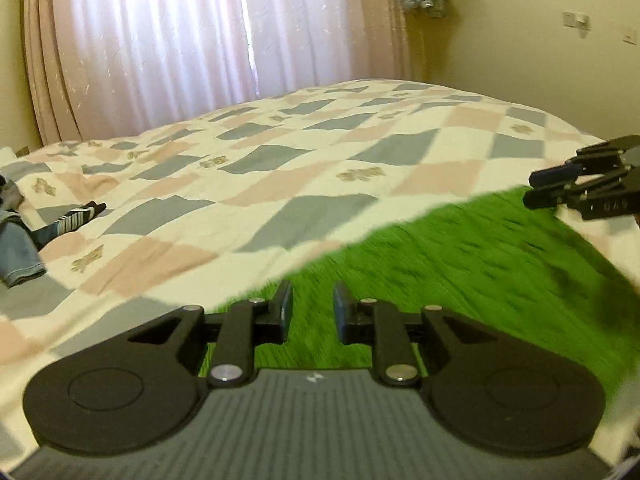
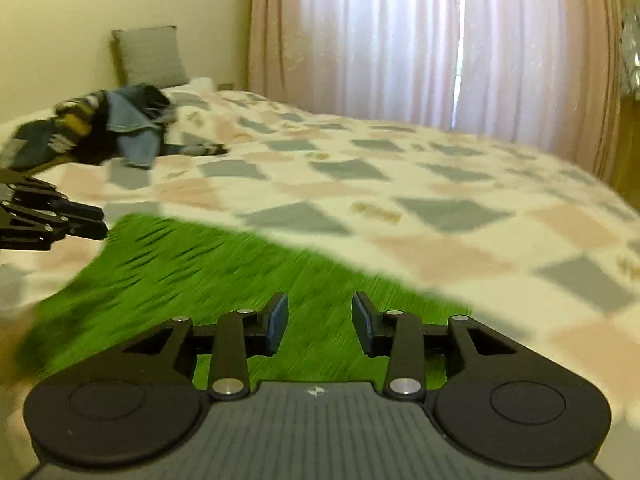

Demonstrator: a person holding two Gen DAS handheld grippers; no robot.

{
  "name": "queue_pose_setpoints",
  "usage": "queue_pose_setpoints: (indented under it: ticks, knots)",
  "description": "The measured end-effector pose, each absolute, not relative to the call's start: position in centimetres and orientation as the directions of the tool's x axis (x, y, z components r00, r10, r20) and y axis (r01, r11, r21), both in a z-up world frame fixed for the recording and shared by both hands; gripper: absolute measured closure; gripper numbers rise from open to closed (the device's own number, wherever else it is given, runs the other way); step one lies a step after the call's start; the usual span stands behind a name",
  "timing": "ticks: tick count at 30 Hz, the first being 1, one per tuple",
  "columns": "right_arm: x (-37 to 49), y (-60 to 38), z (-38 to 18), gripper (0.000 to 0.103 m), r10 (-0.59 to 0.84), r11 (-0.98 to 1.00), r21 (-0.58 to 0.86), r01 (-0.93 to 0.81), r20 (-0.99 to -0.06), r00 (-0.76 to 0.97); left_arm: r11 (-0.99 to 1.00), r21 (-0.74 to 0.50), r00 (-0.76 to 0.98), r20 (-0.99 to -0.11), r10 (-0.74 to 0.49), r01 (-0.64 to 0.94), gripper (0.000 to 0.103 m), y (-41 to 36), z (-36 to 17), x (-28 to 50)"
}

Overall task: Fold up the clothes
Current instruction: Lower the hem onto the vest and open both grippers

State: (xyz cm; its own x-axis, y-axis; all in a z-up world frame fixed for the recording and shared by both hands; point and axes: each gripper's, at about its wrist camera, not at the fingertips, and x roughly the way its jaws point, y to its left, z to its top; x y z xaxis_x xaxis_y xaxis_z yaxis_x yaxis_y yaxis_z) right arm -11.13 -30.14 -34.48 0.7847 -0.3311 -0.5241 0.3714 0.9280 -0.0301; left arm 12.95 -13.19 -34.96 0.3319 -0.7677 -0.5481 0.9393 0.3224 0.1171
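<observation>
Left wrist view: green garment [image 1: 460, 272] spread on the bed [image 1: 280, 160].
My left gripper [image 1: 313, 312] and right gripper [image 2: 320, 320] both hang with fingers apart, gripping nothing, over the cloth.

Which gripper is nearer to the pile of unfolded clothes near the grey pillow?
Left. The left gripper is over the green garment's edge on the side towards the pile of clothes. The right gripper is over the garment's opposite side, farther from the pile.
</observation>
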Motion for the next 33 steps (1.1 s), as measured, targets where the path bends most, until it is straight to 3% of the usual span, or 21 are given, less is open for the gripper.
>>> queue_pose_setpoints:
  ticks: [3, 6, 8, 9, 12, 14, 20, 23, 27, 29, 33]
  knots:
    - [-7.6, -32.8, -36.4, 0.065, -0.364, 0.918, -0.082, 0.388, -0.562, 0.743, 0.365, 0.072, 0.334, -0.593, -0.732, 0.928, 0.085, -15.1, -37.5, 16.4]
    - [-6.3, -35.5, -39.9, 0.066, -0.379, 0.905, -0.101, 0.413, -0.634, 0.674, 0.395, -0.048, 0.273, -0.646, -0.713, 0.917, 0.083, -14.7, -41.2, 19.8]
    - [-7.3, -37.5, -41.7, 0.06, -0.342, 0.899, -0.016, 0.437, -0.649, 0.68, 0.4, -0.136, 0.237, -0.62, -0.748, 0.907, 0.085, -13.3, -42.5, 20.9]
    - [-8.0, -38.5, -42.3, 0.06, -0.319, 0.889, 0.05, 0.456, -0.646, 0.694, 0.413, -0.17, 0.233, -0.613, -0.755, 0.895, 0.092, -12.6, -42.5, 21.4]
    - [-9.7, -39.9, -42.2, 0.062, -0.304, 0.854, 0.147, 0.5, -0.639, 0.707, 0.46, -0.288, 0.218, -0.597, -0.772, 0.84, 0.1, -10.5, -42.0, 23.0]
    - [-10.6, -40.1, -41.3, 0.065, -0.319, 0.829, 0.169, 0.534, -0.642, 0.698, 0.499, -0.328, 0.238, -0.592, -0.77, 0.802, 0.1, -9.0, -40.7, 23.4]
    - [-14.6, -35.1, -36.9, 0.065, -0.39, 0.798, 0.196, 0.57, -0.554, 0.736, 0.527, -0.212, 0.292, -0.638, -0.712, 0.823, 0.091, -6.8, -37.0, 16.9]
    - [-16.7, -30.1, -36.1, 0.063, -0.35, 0.824, 0.215, 0.523, -0.533, 0.77, 0.499, -0.169, 0.276, -0.664, -0.695, 0.85, 0.08, -5.9, -36.5, 11.7]
    - [-18.8, -23.8, -36.9, 0.059, -0.331, 0.852, 0.166, 0.497, -0.564, 0.756, 0.492, -0.168, 0.256, -0.689, -0.679, 0.854, 0.067, -3.9, -37.7, 5.8]
    - [-19.3, -22.0, -38.1, 0.05, -0.337, 0.857, 0.119, 0.501, -0.605, 0.721, 0.514, -0.17, 0.253, -0.716, -0.651, 0.841, 0.067, -3.5, -39.2, 4.7]
    - [-19.9, -21.2, -38.9, 0.051, -0.372, 0.843, 0.06, 0.534, -0.652, 0.66, 0.556, -0.138, 0.297, -0.728, -0.618, 0.82, 0.066, -3.0, -39.2, 3.6]
